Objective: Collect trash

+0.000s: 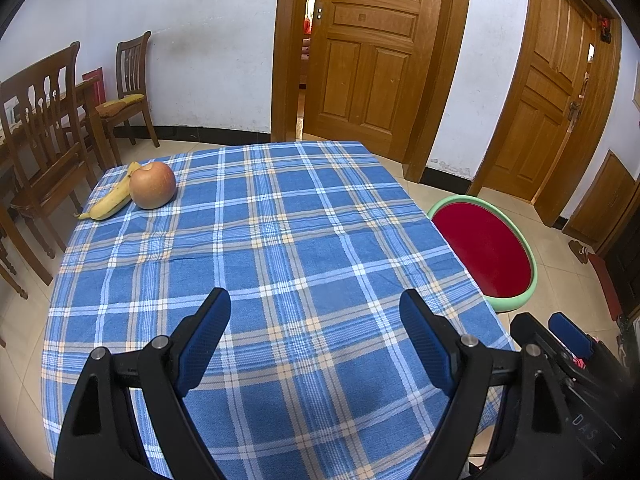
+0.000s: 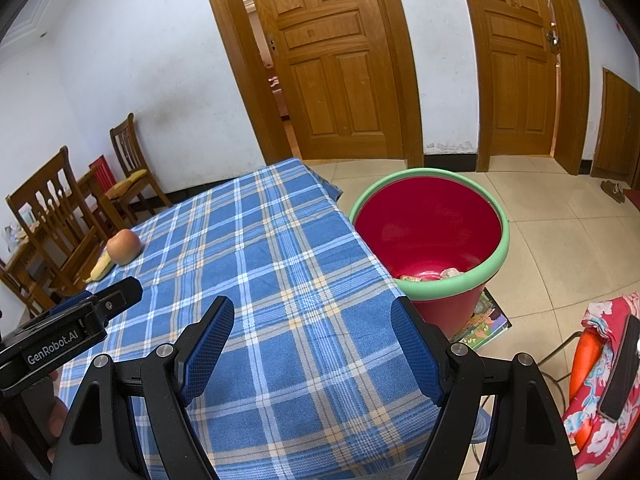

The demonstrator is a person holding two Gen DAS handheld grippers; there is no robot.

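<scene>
A red bin with a green rim (image 2: 430, 224) stands on the floor at the table's right side; some crumpled trash (image 2: 434, 274) lies at its bottom. It also shows in the left wrist view (image 1: 484, 252). My left gripper (image 1: 314, 320) is open and empty over the near part of the blue plaid tablecloth (image 1: 260, 240). My right gripper (image 2: 312, 328) is open and empty over the cloth's near right part (image 2: 260, 264), left of the bin. An apple (image 1: 153, 185) and a banana (image 1: 110, 200) lie at the table's far left corner.
Wooden chairs (image 1: 44, 132) stand left of the table, another (image 1: 132, 84) by the wall. Two wooden doors (image 1: 364, 52) are behind. A book (image 2: 482, 326) lies under the bin. A flowered seat (image 2: 600, 368) is at the right. The other gripper (image 2: 72, 332) shows at left.
</scene>
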